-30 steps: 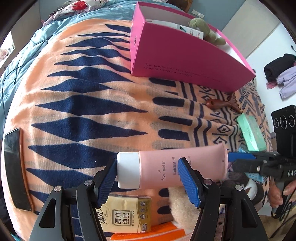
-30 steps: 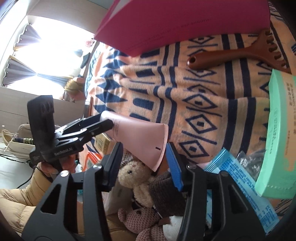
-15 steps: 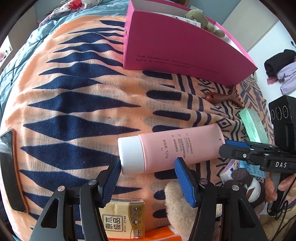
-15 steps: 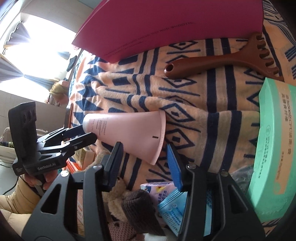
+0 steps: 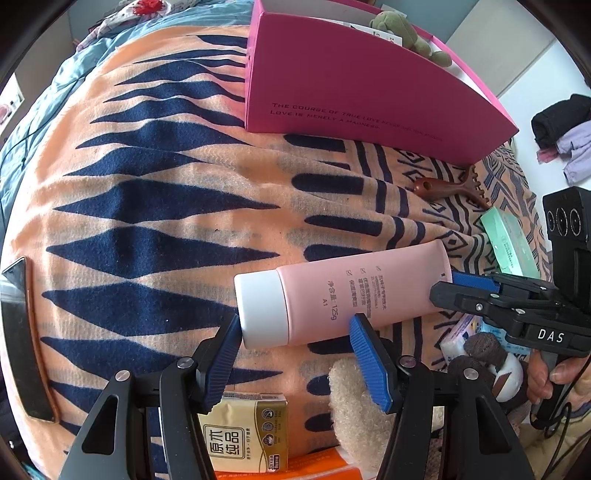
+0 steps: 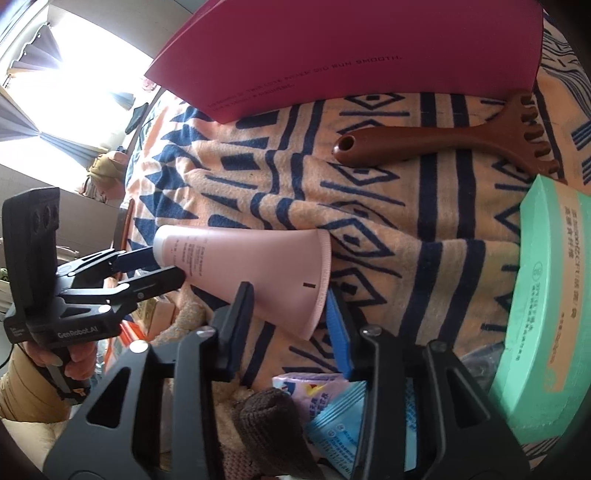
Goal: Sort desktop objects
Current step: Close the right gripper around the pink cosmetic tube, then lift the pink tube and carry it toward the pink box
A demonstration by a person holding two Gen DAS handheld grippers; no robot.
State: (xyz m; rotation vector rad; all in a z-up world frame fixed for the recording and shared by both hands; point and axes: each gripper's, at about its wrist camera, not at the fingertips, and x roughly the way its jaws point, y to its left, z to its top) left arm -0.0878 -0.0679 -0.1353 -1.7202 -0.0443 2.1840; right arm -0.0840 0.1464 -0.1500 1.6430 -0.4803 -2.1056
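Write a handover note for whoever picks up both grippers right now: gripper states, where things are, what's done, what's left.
Left gripper: open, fingertips at the white-cap end of the pink tube.
Right gripper: fingers straddle the tube's crimped end; I cannot tell whether it grips.
The tube lies crosswise over the patterned blanket, in front of the pink box, not in it.
Done: a green plush toy and a white carton sit in the box.
Left: the tube, wooden comb, green box, tissue pack and the sachets and plush toys nearby are all outside the box.
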